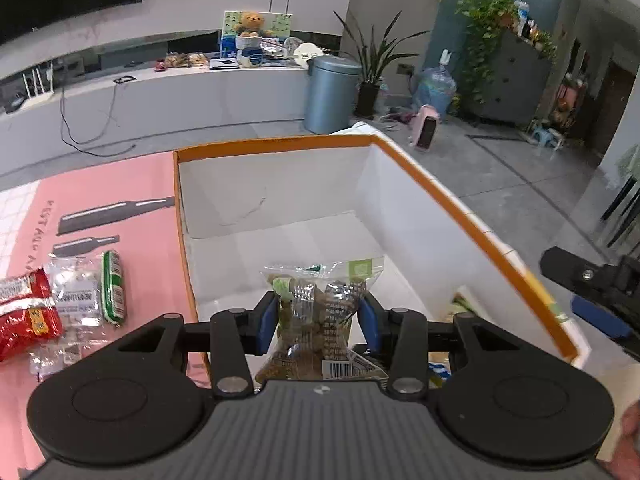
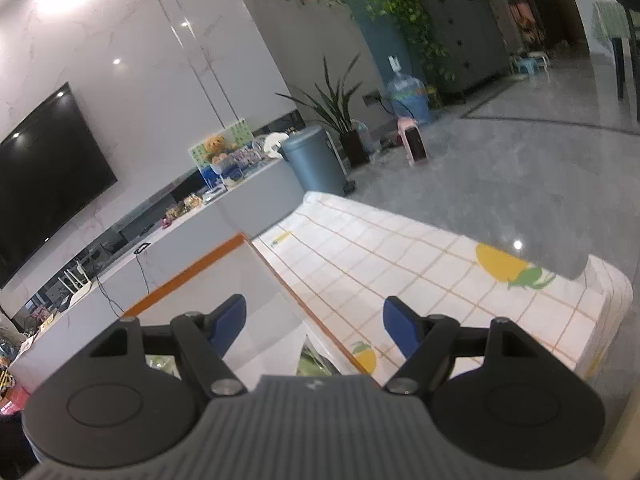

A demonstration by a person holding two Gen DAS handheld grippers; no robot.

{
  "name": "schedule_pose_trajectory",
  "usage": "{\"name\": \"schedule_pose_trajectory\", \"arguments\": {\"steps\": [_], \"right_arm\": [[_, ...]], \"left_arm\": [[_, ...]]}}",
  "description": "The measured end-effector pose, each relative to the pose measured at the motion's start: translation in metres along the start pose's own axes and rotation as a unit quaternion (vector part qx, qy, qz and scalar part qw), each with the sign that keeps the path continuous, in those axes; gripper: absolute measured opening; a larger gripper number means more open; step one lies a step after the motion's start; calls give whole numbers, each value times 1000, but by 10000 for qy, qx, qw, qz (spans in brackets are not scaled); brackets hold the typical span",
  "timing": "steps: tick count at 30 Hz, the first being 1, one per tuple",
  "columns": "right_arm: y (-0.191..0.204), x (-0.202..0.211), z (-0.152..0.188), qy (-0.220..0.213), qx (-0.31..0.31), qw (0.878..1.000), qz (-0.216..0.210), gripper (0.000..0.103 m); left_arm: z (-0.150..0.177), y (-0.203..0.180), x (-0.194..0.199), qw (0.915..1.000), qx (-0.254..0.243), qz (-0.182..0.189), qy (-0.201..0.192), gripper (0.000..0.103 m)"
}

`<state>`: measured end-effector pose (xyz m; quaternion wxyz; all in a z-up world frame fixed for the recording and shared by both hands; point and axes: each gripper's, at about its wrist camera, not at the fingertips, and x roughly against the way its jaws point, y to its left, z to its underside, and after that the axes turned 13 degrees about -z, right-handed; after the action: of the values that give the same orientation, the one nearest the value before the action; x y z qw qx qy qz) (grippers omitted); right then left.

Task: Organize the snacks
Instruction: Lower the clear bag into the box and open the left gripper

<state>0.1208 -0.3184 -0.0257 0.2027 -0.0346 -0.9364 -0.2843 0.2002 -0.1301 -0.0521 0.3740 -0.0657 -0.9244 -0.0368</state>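
Observation:
My left gripper (image 1: pixel 319 314) is shut on a clear bag of brown snacks (image 1: pixel 320 312) and holds it over the inside of a white box with an orange rim (image 1: pixel 280 143). A red packet (image 1: pixel 24 312), a clear white packet (image 1: pixel 76 292) and a green packet (image 1: pixel 113 286) lie on the pink cloth left of the box. My right gripper (image 2: pixel 314 324) is open and empty above the box's right edge (image 2: pixel 192 268); it also shows in the left wrist view (image 1: pixel 592 292). A green packet (image 2: pixel 316 362) lies in the box below it.
The table carries a pink cloth (image 1: pixel 120 184) on the left and a white checked cloth with fruit prints (image 2: pixel 400 264) on the right. Beyond stand a blue bin (image 1: pixel 330 94), a potted plant (image 1: pixel 372 68) and a TV bench with clutter (image 1: pixel 248 48).

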Motion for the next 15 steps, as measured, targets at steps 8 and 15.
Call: {"name": "schedule_pose_trajectory", "arguments": {"steps": [8,15], "right_arm": [[3,-3,4,134,25,9999,-100,74],[4,0,4,132,-10,9998,-154,74]], "left_arm": [[4,1,12,9989,227,-242,-329,87],[2,13,37,9975,427,-260,-494,87]]}}
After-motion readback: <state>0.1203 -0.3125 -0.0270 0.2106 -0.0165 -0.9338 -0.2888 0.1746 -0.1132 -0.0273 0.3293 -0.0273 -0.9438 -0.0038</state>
